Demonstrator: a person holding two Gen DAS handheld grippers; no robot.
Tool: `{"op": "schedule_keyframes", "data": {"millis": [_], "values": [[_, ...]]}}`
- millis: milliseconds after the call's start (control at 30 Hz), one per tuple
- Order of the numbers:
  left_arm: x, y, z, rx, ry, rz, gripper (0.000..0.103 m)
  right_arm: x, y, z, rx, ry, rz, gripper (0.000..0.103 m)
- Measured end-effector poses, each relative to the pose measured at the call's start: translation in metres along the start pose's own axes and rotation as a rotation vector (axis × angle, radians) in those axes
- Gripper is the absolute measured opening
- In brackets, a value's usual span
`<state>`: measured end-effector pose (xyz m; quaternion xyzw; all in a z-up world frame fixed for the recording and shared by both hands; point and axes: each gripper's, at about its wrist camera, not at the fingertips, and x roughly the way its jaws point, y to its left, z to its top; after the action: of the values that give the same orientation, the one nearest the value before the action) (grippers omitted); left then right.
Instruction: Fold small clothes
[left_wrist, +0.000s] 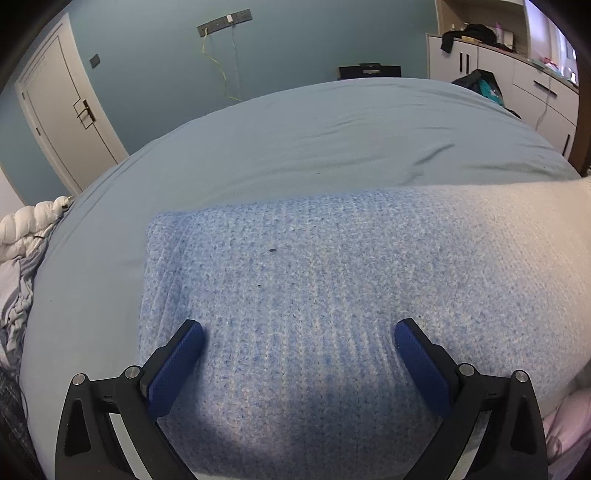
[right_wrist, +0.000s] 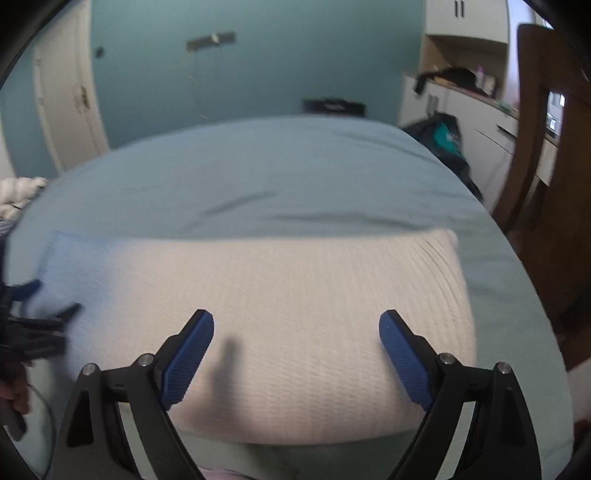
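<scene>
A knitted garment lies folded flat on the bed; its blue-speckled end (left_wrist: 295, 295) fills the left wrist view and fades to cream on the right. The right wrist view shows the cream end (right_wrist: 295, 302). My left gripper (left_wrist: 299, 332) hovers over the blue end, jaws wide open, nothing between them. Wide open too, my right gripper (right_wrist: 295, 328) hangs over the cream end with nothing between its pads. The left gripper (right_wrist: 48, 295) also shows blurred at the far left of the right wrist view.
The pale blue bed sheet (left_wrist: 295, 147) stretches beyond the garment. A white quilt (left_wrist: 22, 229) bunches at the bed's left edge. A pink cloth (left_wrist: 565, 424) lies at the lower right. White cabinets (left_wrist: 517, 74) and a dark bag (left_wrist: 480, 83) stand at the right; a wooden post (right_wrist: 535, 129).
</scene>
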<state>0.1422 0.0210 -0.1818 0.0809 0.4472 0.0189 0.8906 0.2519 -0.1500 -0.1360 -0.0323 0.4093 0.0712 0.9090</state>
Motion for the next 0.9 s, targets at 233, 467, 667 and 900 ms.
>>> {"op": "schedule_keyframes", "data": {"millis": [233, 467, 667, 900], "values": [[0.002, -0.016, 0.0, 0.002, 0.008, 0.013, 0.103, 0.032, 0.031, -0.024, -0.129, 0.136, -0.079, 0.091], [-0.031, 0.006, 0.021, -0.079, 0.114, -0.062, 0.103, -0.011, -0.007, -0.011, 0.061, 0.131, 0.041, 0.093], [-0.052, 0.017, 0.008, -0.113, 0.066, -0.072, 0.103, -0.037, -0.091, -0.047, 0.627, 0.169, 0.253, 0.093], [-0.032, 0.036, -0.023, -0.169, 0.092, -0.089, 0.103, 0.007, -0.137, -0.141, 1.207, 0.308, 0.568, 0.093]]}}
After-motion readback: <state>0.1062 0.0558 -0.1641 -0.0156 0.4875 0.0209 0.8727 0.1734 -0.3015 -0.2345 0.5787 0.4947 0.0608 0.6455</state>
